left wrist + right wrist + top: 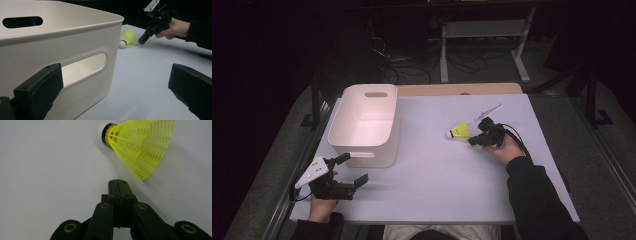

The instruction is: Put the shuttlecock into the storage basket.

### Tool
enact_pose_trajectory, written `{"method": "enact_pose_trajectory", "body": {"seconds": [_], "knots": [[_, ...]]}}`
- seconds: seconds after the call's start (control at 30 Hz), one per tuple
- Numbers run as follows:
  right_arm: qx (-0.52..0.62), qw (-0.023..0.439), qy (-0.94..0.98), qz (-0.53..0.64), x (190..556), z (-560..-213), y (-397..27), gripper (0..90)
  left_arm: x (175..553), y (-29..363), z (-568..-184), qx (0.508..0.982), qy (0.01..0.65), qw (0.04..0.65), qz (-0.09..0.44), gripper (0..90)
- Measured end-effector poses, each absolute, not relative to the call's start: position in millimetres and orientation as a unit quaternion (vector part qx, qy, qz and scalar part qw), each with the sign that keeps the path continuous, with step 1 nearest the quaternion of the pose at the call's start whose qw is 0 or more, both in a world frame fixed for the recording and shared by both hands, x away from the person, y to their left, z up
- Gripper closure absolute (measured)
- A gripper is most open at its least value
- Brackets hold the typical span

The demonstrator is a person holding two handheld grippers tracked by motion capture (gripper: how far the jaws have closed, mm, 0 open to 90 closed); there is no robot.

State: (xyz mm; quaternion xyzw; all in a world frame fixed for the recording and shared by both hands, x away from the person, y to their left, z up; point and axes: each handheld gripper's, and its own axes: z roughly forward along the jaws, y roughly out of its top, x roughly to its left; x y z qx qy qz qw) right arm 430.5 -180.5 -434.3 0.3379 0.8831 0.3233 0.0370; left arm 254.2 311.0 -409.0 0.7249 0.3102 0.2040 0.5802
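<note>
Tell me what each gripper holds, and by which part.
Nothing. The right gripper is shut, empty, just short of the shuttlecock; the left gripper is open beside the bin.

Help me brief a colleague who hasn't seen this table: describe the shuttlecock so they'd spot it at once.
On the pale table, look right of the white plastic bin. There, just ahead of the shut right gripper, lies the shuttlecock on its side, untouched. Its bright yellow mesh skirt and white cork tip set it apart as the one colourful item.

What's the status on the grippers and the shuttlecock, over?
Right gripper shut, empty, tips just short of the yellow shuttlecock. Shuttlecock lying on its side on the table. Left gripper open, beside the white bin. Nothing between right gripper and shuttlecock.
</note>
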Motion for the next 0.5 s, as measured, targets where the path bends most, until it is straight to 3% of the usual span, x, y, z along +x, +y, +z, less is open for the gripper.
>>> {"method": "enact_pose_trajectory", "body": {"seconds": [0.5], "knots": [[0.340,0.042,0.886,0.312,443.1,-430.0,-176.2,88.7,254.1,311.0,-409.1,0.726,0.309,0.580,0.203,0.0]]}}
